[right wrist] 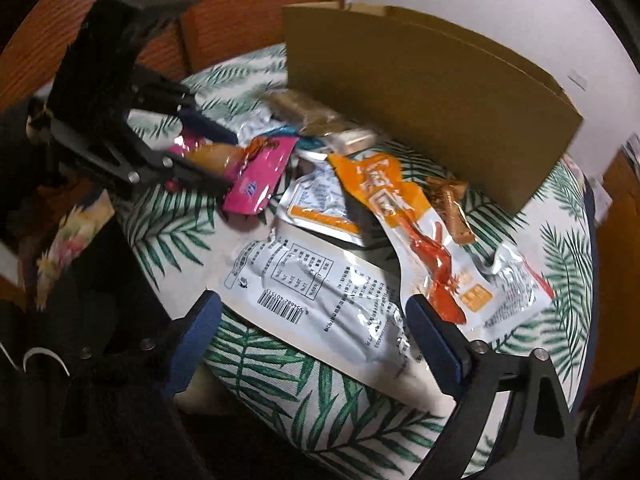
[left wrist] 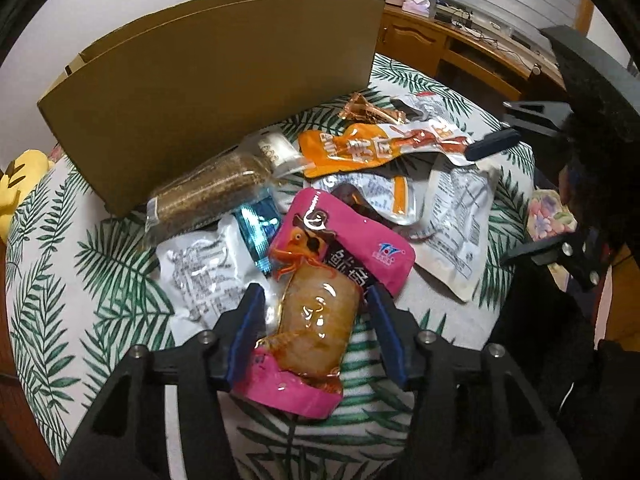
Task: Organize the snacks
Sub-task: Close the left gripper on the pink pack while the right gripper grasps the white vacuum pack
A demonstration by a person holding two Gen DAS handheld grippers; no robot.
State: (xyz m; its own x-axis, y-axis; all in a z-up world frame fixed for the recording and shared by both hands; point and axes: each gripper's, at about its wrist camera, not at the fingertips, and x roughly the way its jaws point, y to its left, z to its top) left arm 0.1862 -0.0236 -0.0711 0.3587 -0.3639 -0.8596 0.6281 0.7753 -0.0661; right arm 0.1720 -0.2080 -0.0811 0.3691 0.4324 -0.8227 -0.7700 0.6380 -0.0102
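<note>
A pink snack pack (left wrist: 320, 280) with a clear window lies lengthwise between the blue pads of my left gripper (left wrist: 314, 292), which is shut on it; the right wrist view shows the same grip (right wrist: 230, 162) at the pile's left edge. My right gripper (right wrist: 316, 312) stands open over a white printed pack (right wrist: 320, 280), touching nothing, and also shows at the right in the left wrist view (left wrist: 488, 204). An orange pack (right wrist: 384, 200), a small brown wrapped snack (right wrist: 450, 204), a clear-wrapped brown bar (left wrist: 212, 192) and a blue wrapper (left wrist: 258, 228) lie in the pile.
A tall cardboard box (left wrist: 220, 80) stands behind the pile on the round table's leaf-print cloth (left wrist: 100, 280). A yellow plush toy (left wrist: 20, 184) sits at the far left, a floral cushion (left wrist: 548, 216) at the right, and a cluttered wooden desk (left wrist: 460, 40) behind.
</note>
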